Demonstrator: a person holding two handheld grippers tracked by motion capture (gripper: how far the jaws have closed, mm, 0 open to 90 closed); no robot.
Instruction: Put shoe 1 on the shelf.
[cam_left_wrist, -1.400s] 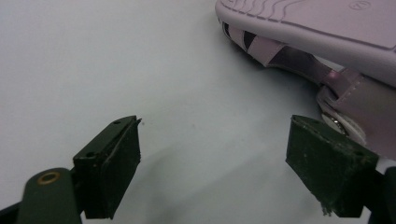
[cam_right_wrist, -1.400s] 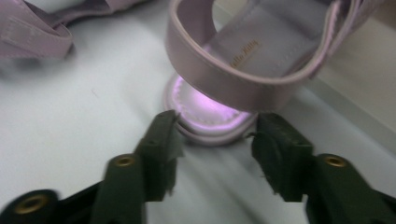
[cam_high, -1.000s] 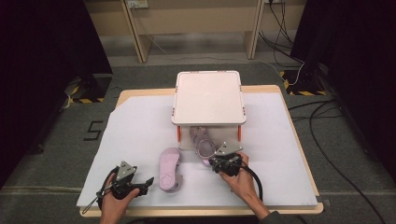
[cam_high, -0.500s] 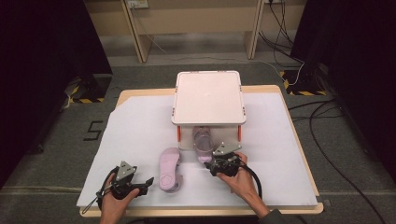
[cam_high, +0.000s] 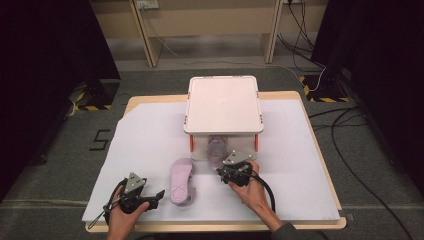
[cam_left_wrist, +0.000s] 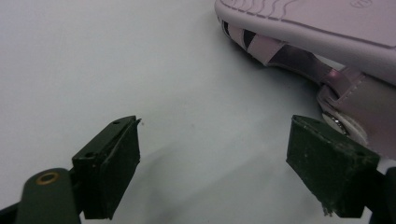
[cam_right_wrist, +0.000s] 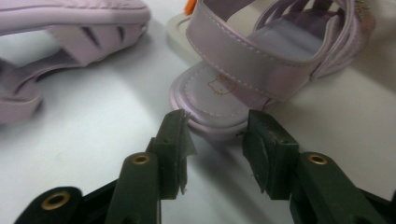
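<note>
My right claw (cam_right_wrist: 217, 133) is closing around the heel of the upright sandal (cam_right_wrist: 261, 60), half hidden under the lidded box (cam_high: 223, 105); cartoon-cat insole print showing. Left claw (cam_left_wrist: 233, 156) is gaping empty beside the overturned sandal (cam_left_wrist: 327, 51).

Right gripper (cam_right_wrist: 217, 135) fingers just closing around sandal (cam_right_wrist: 261, 60) heel.

"5" on floor (cam_high: 98, 140), left of table.

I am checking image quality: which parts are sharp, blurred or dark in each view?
High view: white table cover evenly lit, surroundings dark. Left gripper view: overturned sandal soft, faint shadows under the jaws. Right gripper view: upright sandal fairly sharp, near jaws slightly blurred.
</note>
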